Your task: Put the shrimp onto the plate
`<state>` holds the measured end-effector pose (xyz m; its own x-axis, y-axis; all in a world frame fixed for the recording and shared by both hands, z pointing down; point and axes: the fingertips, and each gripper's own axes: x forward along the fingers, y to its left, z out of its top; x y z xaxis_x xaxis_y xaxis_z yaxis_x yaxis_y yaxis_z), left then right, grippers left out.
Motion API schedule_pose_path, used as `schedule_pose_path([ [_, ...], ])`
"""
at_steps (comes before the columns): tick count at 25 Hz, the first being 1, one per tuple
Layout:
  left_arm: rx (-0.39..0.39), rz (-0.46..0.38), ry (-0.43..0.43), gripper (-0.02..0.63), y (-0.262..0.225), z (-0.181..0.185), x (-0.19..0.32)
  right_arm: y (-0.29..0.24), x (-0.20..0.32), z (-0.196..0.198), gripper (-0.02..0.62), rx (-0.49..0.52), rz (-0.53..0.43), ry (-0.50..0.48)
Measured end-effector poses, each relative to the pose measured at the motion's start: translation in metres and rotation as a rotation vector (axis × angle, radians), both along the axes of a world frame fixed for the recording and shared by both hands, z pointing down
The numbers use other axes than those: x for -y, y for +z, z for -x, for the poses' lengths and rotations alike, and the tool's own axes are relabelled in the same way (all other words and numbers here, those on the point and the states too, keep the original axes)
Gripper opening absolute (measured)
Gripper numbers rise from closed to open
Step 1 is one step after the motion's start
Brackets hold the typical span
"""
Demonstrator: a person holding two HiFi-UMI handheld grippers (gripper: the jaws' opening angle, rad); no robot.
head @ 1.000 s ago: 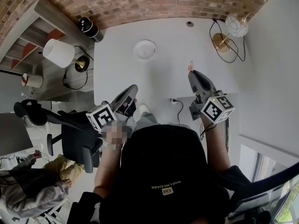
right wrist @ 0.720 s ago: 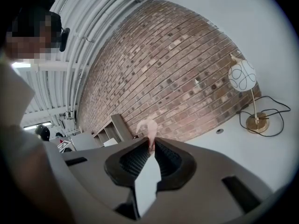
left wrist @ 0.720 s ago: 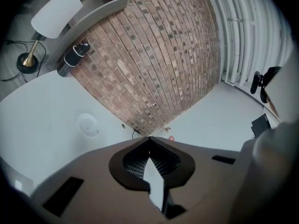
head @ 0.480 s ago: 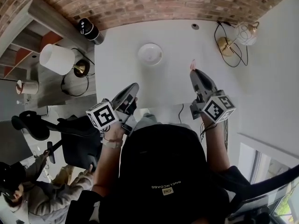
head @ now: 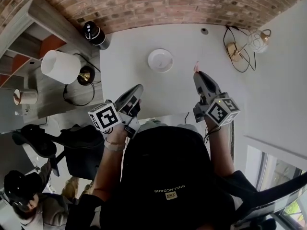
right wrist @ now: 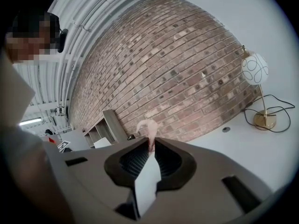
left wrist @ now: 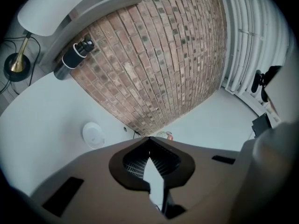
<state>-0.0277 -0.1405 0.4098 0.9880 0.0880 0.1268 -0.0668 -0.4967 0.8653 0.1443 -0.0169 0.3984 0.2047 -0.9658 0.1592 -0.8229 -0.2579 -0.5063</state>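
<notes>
Presently the right gripper has its fingers pinched on one end of the shrimp. The rest of the shrimp curls up clear of the fingertips, raised above the white tabletop and touching nothing else. Holding it by one end leaves the body free, which I judge suits a clean drop. The plate lies empty, farther off and to the left of the shrimp, apart from it, so the carry is not finished. The left gripper sits by the tabletop's near edge, fingers closed together on nothing, evidently held aside so the path to the plate is unobstructed. Judgement: the next move calls for travel left and away, then release over the plate.
</notes>
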Motion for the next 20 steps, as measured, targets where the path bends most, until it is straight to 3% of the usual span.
schedule_pose_path([
  [12,-0.004,0.013,0.022,0.003,0.003,-0.002,0.027,0.004,0.026,0.004,0.041,-0.011,0.048,0.002],
  [20,0.009,0.026,-0.036,0.005,0.004,-0.001,0.026,0.007,0.040,-0.004,0.041,-0.008,0.061,-0.056],
])
